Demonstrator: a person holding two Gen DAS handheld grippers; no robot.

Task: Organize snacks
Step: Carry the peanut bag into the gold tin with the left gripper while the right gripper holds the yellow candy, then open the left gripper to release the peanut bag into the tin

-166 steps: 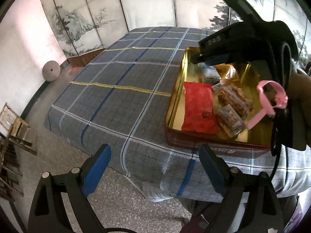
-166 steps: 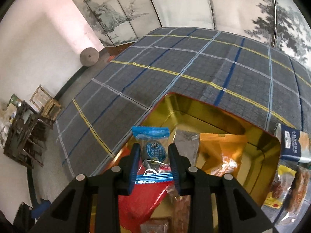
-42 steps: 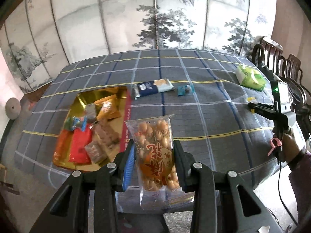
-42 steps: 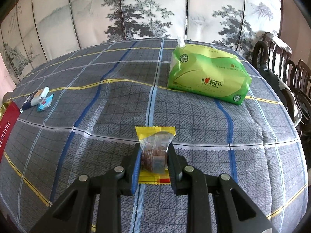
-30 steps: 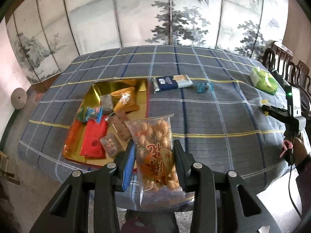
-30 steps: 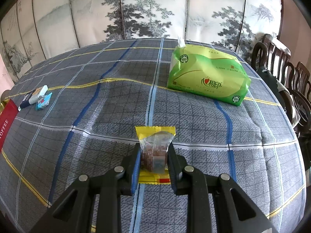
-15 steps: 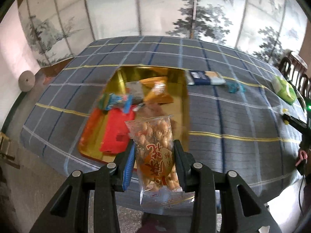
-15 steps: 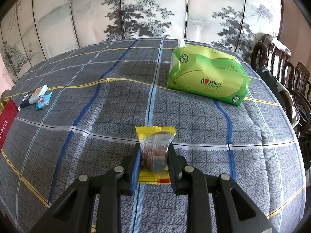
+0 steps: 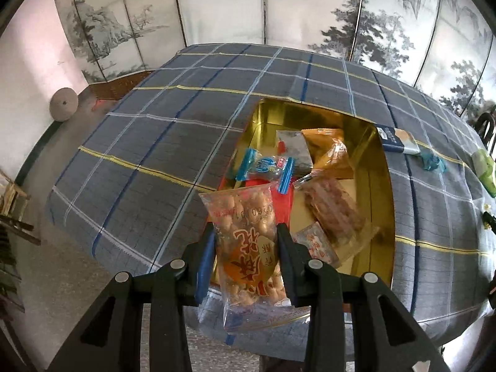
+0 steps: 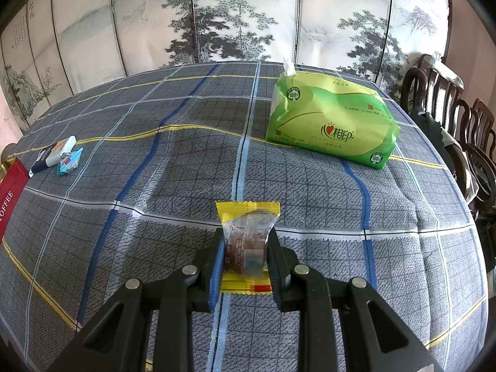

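Note:
In the left wrist view my left gripper (image 9: 246, 248) is shut on a clear bag of peanuts (image 9: 248, 235), which hangs above the near left corner of the gold tin (image 9: 379, 192). The tin holds a blue-ended candy (image 9: 268, 167), a red packet (image 9: 285, 204), orange packets (image 9: 328, 152) and brown snack bars (image 9: 333, 210). In the right wrist view my right gripper (image 10: 246, 249) is shut on a yellow-wrapped cake (image 10: 248, 235) that rests on the checked tablecloth (image 10: 173, 179).
A navy biscuit pack (image 9: 396, 138) and a small teal candy (image 9: 432, 161) lie right of the tin. A green tissue pack (image 10: 328, 127) sits beyond the right gripper. The tin's red side (image 10: 11, 192) shows at far left. Dark wooden chairs (image 10: 449, 124) line the table's right edge.
My left gripper has carried the peanut bag leftward and lower, from over the cloth to over the tin's near corner. The right gripper and its cake have stayed put.

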